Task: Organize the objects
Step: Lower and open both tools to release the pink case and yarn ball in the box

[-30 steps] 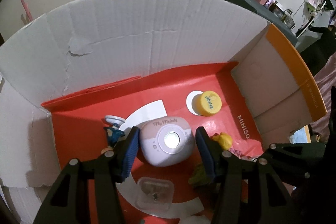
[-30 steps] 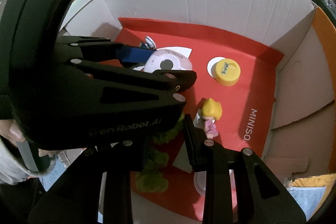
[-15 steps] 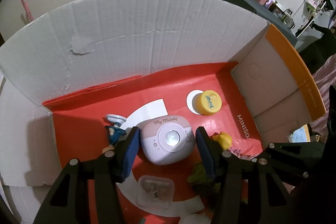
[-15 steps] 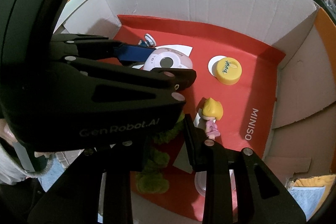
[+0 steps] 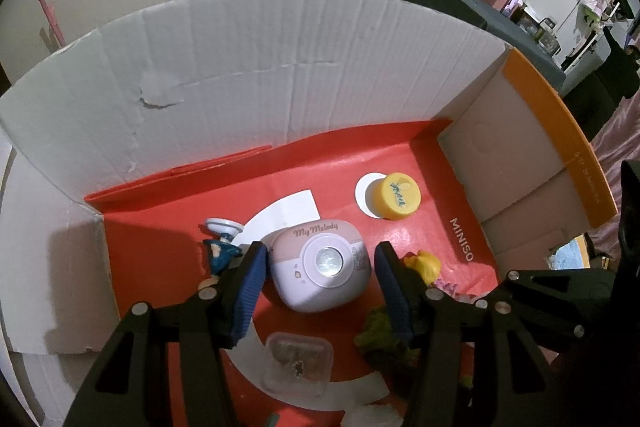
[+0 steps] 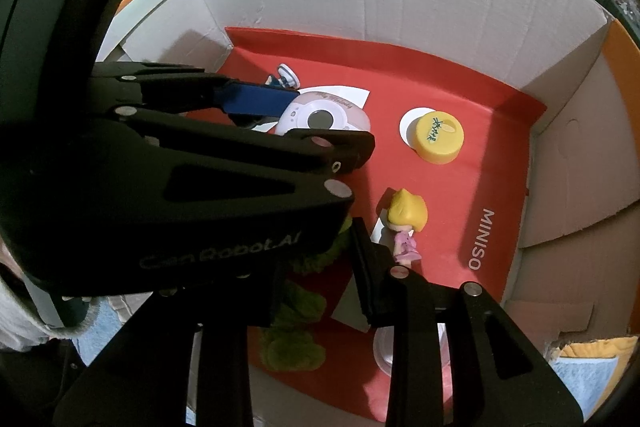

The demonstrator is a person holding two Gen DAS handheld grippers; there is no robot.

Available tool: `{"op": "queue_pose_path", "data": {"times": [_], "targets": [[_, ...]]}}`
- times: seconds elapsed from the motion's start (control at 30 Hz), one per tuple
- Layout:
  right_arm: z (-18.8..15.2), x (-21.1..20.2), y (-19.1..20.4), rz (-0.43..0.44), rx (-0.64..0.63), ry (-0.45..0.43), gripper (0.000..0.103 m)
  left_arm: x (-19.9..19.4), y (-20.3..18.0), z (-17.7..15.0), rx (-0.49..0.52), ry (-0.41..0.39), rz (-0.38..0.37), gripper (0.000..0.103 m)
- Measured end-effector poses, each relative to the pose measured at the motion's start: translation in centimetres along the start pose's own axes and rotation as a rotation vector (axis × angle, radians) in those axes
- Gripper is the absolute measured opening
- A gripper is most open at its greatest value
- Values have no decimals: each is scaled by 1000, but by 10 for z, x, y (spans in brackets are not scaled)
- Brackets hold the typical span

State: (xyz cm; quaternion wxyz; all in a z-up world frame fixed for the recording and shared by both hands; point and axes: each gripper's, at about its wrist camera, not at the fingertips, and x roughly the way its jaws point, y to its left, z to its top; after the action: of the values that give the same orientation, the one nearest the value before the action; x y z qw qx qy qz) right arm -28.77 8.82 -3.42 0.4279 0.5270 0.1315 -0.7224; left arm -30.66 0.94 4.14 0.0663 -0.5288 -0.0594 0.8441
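Observation:
A pink-and-white My Melody toy camera (image 5: 320, 269) lies on the red floor of a cardboard box (image 5: 248, 75). My left gripper (image 5: 320, 281) is open, its blue pads on either side of the camera with small gaps. The camera also shows in the right wrist view (image 6: 324, 117). My right gripper (image 6: 320, 267) is open over a green plush (image 6: 296, 307); its left finger is hidden behind the left gripper's body. A yellow-haired doll in pink (image 6: 405, 225) lies just right of it.
A yellow jar (image 5: 398, 197) sits at the back right of the box, also in the right wrist view (image 6: 438, 137). A blue figure with a white base (image 5: 222, 241) lies left of the camera. A clear plastic case (image 5: 296, 363) lies near the front. Box walls stand on all sides.
The left gripper has drawn back and up slightly from the toy camera, which stays on the box floor. The right gripper has hardly moved.

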Motion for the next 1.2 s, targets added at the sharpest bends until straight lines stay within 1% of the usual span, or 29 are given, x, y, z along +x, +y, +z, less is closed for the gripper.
{"op": "queue_pose_path", "data": {"times": [0.23,0.33,0.37,0.4,0.43,0.47,0.53,0.63,0.83,1.03,1.07,1.13,1.17,1.2], "targets": [[1,2,1,0,-2,1,29,-1,0,0,5,0,1,58],[1,2,1,2,-1,1,31,-1,-1,1,9,-1,3,58],[1,1,2,5,-3,1,34,-1,-2,1,10,-2,4,58],[2,2,2,6,-4,0,45,-2,-2,1,10,-2,4,58],[2,1,4,2,-9,-7,53,-3,-1,0,9,-2,4,58],[0,-2,3,-1,-14,-15,57,-3,-1,0,8,-2,2,58],[0,-6,5,-13,-27,-24,57,-4,-1,0,7,-4,3,58],[0,-9,4,5,-17,-27,57,-7,-1,-1,5,-8,4,58],[-2,-17,2,12,-9,-33,57,-14,-4,-2,1,-19,5,58],[-7,-33,1,19,-4,-49,57,-30,-7,-8,6,-43,5,58],[-8,-36,2,19,-4,-55,57,-34,-8,-10,9,-50,7,59],[-11,-43,3,18,-1,-64,57,-40,-10,-12,13,-63,11,64],[-15,-48,10,16,1,-71,57,-44,-10,-14,15,-73,13,66],[-16,-52,11,15,3,-76,57,-48,-11,-16,16,-81,15,66]]}}
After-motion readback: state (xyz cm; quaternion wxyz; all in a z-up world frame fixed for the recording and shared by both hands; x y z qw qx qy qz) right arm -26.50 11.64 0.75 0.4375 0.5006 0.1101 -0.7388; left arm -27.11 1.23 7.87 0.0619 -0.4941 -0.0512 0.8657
